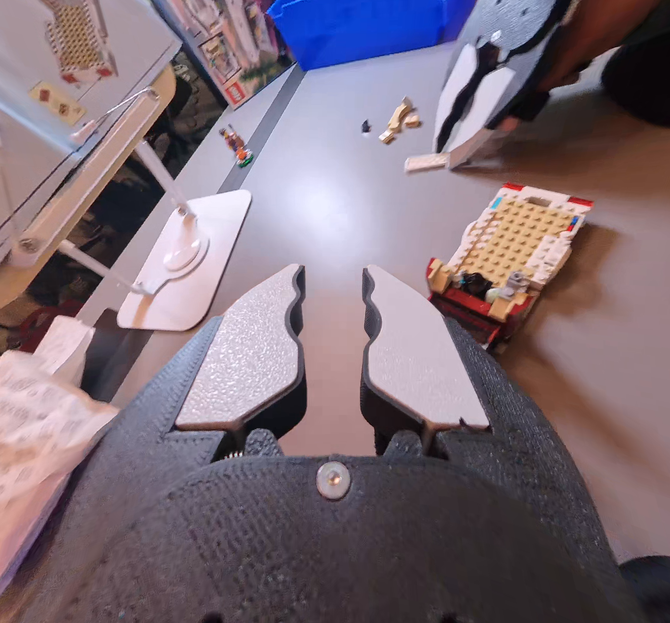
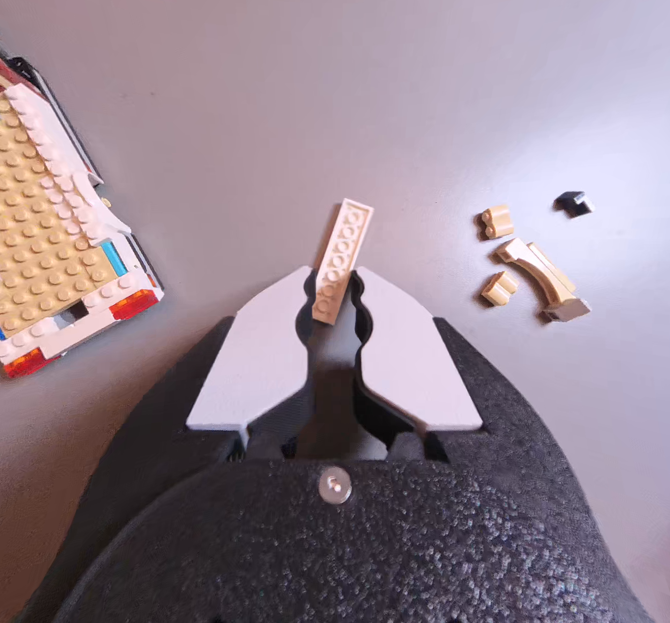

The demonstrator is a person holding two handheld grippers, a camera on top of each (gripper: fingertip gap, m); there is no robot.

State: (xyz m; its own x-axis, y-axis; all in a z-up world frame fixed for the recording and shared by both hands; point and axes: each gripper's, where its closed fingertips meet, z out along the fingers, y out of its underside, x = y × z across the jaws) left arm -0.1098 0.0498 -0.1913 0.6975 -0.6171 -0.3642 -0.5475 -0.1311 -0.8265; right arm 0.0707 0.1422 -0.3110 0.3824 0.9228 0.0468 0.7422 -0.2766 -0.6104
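Left gripper (image 1: 333,271): coarse black printed body, rounded near hump, silver screw (image 1: 333,479) at centre; two pale grey textured finger plates, black wavy-edged pads inside.
Right gripper (image 2: 331,271): same black grainy shell, central silver screw (image 2: 334,488), smooth pale grey finger plates, black scalloped pads.

brick model (image 2: 47,228) cropped left; minifigure (image 1: 237,146) blurred

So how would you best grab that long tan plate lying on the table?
Probably across its narrow width, pinching the two long edges near one end and coming down from above. The long tan plate lies flat on the table, too thin to catch by its faces, but its straight parallel edges suit two fingers. The right gripper straddles its near end just so.
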